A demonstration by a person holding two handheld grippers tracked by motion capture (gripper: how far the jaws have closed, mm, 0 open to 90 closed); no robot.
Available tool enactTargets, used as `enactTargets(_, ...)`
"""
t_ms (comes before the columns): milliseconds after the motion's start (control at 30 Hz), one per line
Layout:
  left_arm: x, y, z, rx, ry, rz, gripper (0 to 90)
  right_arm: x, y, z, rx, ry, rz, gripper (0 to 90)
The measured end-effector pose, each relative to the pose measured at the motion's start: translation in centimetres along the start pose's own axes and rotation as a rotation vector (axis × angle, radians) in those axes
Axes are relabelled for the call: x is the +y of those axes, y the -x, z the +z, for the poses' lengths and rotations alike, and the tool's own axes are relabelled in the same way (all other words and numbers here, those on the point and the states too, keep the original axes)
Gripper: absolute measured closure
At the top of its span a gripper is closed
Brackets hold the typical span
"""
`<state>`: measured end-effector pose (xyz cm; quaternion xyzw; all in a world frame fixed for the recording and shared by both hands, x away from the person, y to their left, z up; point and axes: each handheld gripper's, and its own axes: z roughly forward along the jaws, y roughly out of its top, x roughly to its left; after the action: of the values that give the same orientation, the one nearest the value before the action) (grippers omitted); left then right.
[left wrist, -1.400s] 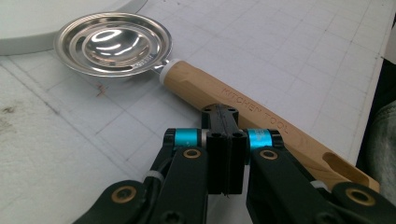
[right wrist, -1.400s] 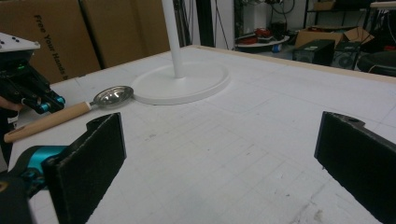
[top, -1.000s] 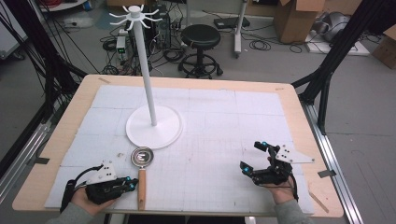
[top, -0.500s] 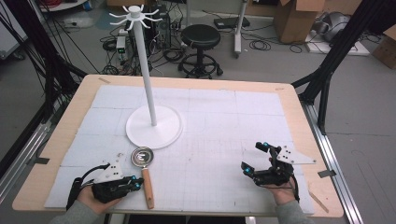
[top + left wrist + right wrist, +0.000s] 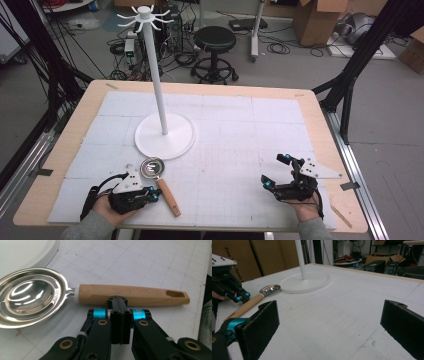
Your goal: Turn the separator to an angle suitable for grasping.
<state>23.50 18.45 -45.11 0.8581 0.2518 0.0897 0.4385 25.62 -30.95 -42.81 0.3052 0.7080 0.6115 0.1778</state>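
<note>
A steel spoon-like kitchen tool (image 5: 152,167) with a wooden handle (image 5: 168,198) lies on the white mat, its bowl near the stand's base. My left gripper (image 5: 151,194) is shut with nothing between its jaws, and its closed tip touches the side of the handle (image 5: 132,295) about midway along. The shiny bowl (image 5: 30,300) lies to the left in the left gripper view. My right gripper (image 5: 274,170) rests open at the front right of the table, its pads (image 5: 259,325) wide apart over bare mat. It looks across at the tool (image 5: 259,296) and at the left gripper (image 5: 239,298).
A white stand (image 5: 165,136) with a tall pole and a hook crown stands left of centre on the mat. The wooden table edge (image 5: 320,125) frames the mat. Beyond the table are a stool (image 5: 214,40), cables and cardboard boxes.
My left gripper has slid rightward along the front edge, and the tool's handle has swung from pointing straight toward the front edge to slanting front-right. The right gripper has stayed put.
</note>
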Motion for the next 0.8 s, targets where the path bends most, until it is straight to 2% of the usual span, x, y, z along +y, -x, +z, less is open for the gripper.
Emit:
enactTargets(333, 0.6, -0.1, 0.8, -0.001, 0.001, -0.007, 89.7, -0.1, 0.0, -0.6, -0.013, 0.0, 0.003, 1.1)
enactTargets(533, 0.8, -0.2, 0.5, -0.003, 0.008, -0.011, 89.7, -0.2, 0.1, -0.6, -0.014, 0.001, 0.005, 1.1)
enactTargets(633, 1.3, -0.4, 0.2, 0.009, 0.023, -0.019, 89.7, -0.2, 0.1, -0.5, -0.012, -0.006, 0.006, 1.1)
enactTargets(800, 3.0, -0.7, 0.5, 0.043, 0.005, 0.006, 89.7, -0.1, 0.0, -0.5, -0.009, 0.001, 0.003, 1.1)
